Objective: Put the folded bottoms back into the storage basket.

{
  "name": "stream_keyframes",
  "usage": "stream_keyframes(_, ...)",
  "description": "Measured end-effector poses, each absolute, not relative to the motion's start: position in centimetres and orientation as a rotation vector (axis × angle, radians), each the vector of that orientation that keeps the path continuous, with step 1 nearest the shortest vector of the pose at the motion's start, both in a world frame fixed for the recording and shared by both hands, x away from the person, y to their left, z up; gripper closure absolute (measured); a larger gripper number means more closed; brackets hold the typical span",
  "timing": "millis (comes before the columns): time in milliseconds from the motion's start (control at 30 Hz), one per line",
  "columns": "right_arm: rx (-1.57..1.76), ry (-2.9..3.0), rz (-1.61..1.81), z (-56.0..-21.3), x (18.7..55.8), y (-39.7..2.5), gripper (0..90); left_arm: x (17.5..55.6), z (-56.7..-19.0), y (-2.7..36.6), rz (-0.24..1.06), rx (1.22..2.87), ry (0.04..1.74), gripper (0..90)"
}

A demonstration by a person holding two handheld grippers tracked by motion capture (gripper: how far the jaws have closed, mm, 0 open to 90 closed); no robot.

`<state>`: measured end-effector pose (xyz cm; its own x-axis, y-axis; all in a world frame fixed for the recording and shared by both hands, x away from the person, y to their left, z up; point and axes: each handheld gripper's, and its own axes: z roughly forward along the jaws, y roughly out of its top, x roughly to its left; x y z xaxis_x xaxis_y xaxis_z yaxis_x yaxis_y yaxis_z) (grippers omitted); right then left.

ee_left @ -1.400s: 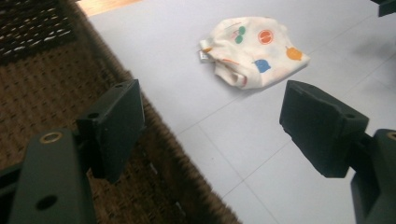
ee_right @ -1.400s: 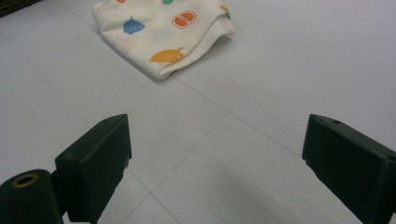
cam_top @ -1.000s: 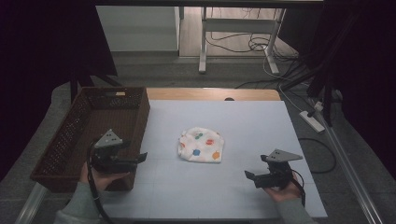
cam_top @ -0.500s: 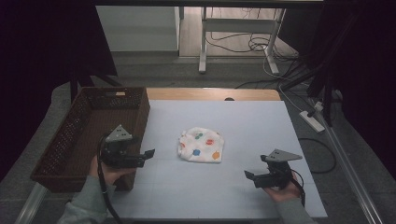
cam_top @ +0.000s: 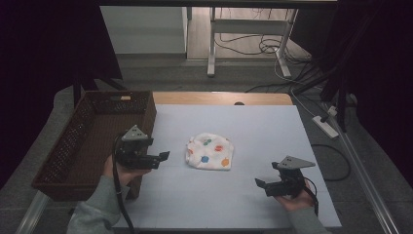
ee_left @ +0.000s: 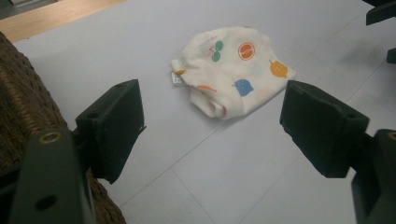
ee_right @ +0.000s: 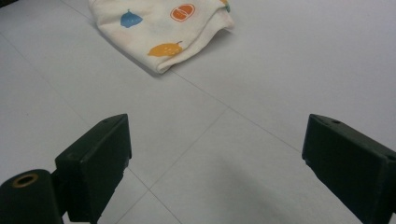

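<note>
A folded white cloth point(cam_top: 209, 151) point(ee_left: 231, 77) point(ee_right: 161, 28) printed with coloured fruit lies in the middle of the pale mat point(cam_top: 263, 126). My left gripper point(cam_top: 164, 156) point(ee_left: 215, 130) hovers just left of it, by the basket's right wall. It is open, points at the cloth, and holds nothing. My right gripper point(cam_top: 260, 184) point(ee_right: 215, 163) is low over the mat to the cloth's front right, a short gap away. Its jaws are wide open and empty, and they aim toward the cloth. The right gripper's jaw tips point(ee_left: 380, 14) show beyond the cloth in the left gripper view.
A brown wicker basket point(cam_top: 146, 114) point(ee_left: 18, 107) stands along the mat's left edge, with nothing visible inside. A bare wooden strip point(cam_top: 219, 97) runs along the table's far edge. On the floor to the right are a power strip point(cam_top: 326, 126) and cables.
My left gripper has moved right and slightly forward, from the basket's front corner toward the cloth. The right gripper and the cloth have stayed put.
</note>
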<state>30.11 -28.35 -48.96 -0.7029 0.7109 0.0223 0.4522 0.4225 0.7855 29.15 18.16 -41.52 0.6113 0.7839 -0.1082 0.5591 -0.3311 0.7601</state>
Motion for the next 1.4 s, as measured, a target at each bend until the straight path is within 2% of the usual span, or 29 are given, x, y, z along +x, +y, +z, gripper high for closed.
stream_keyframes(1400, 1.005, 2.380, 1.157, -49.1, 30.1, -28.3, 8.4, 33.4, -42.9, 13.6, 0.284, 2.089, 1.034, 20.4)
